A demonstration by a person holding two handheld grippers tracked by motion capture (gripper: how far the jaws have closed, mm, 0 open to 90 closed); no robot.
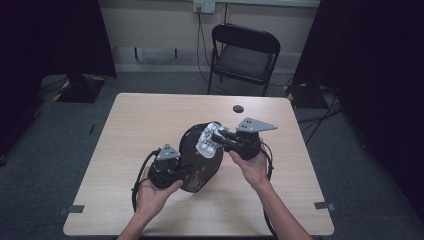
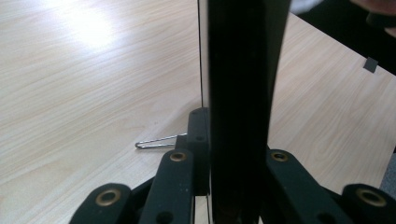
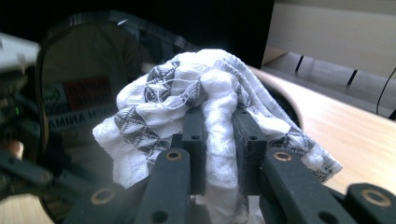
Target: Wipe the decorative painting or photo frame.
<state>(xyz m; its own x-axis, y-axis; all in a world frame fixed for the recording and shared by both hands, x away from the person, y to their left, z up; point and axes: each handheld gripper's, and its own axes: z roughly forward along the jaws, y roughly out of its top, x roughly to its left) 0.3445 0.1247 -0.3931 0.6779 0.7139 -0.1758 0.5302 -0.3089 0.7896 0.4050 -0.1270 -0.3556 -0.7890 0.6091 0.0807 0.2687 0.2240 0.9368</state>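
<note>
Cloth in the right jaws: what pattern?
The cloth is white with dark grey geometric woven bands, clearest in the right gripper view.

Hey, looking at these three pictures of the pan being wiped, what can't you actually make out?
- Left gripper view: the dark pan clamped in the left gripper stands edge-on, hiding its face and the table behind it.
- Right gripper view: the label inside the pan is blurred and partly covered by the white cloth, so it can't be read.
- High view: the right gripper jaws are buried in the cloth; the pan's lettering is too small.
</note>
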